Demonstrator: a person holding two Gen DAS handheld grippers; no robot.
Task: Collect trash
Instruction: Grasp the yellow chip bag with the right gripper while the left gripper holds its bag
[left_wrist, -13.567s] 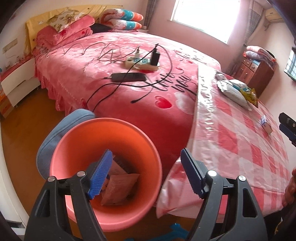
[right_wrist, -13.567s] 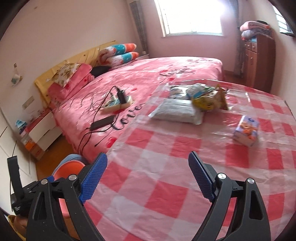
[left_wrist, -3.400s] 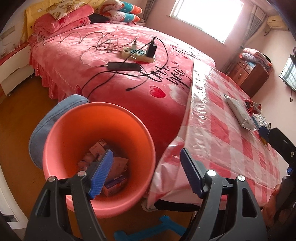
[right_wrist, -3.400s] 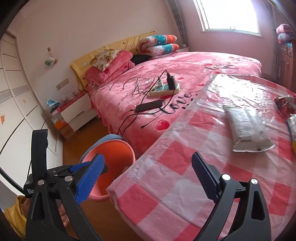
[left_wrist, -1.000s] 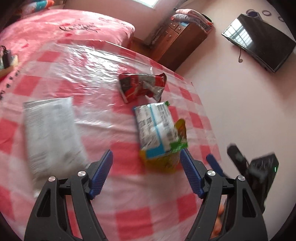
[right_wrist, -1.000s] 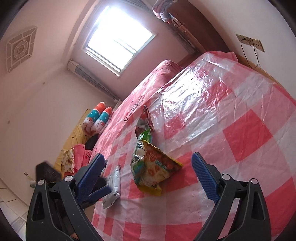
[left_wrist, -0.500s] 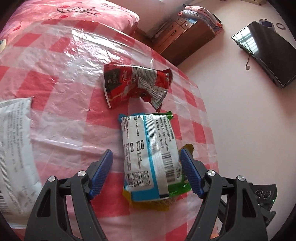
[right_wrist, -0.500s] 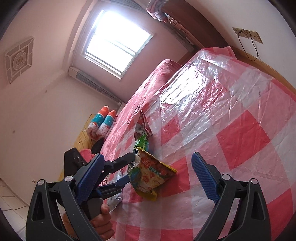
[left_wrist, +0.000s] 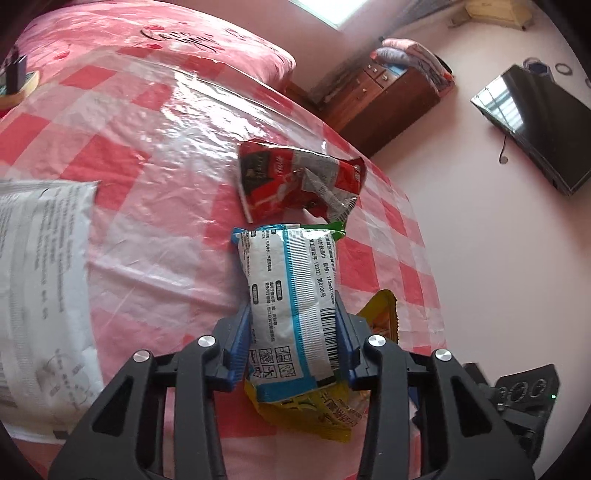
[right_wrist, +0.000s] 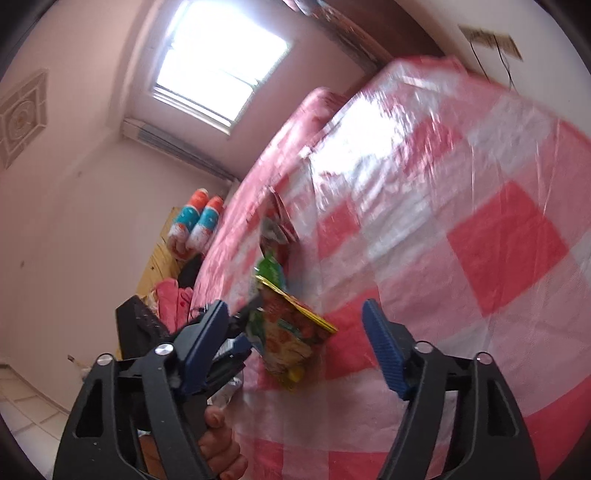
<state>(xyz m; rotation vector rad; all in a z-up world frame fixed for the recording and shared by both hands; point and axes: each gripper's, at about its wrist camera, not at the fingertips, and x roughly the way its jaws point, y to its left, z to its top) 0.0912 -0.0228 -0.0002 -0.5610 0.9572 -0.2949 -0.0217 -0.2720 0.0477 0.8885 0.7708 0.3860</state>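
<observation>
Left hand-held gripper: blue pads pinch the near end of the white-and-blue printed plastic packet, one on each long edge. Its long axis runs straight ahead along the fingers. It lies on a yellow-green crinkled snack bag on the red-checked, plastic-covered desk. Beyond: red foil wrapper, just past the packet's far end. Right hand-held gripper spread wide, empty, farther off.
</observation>
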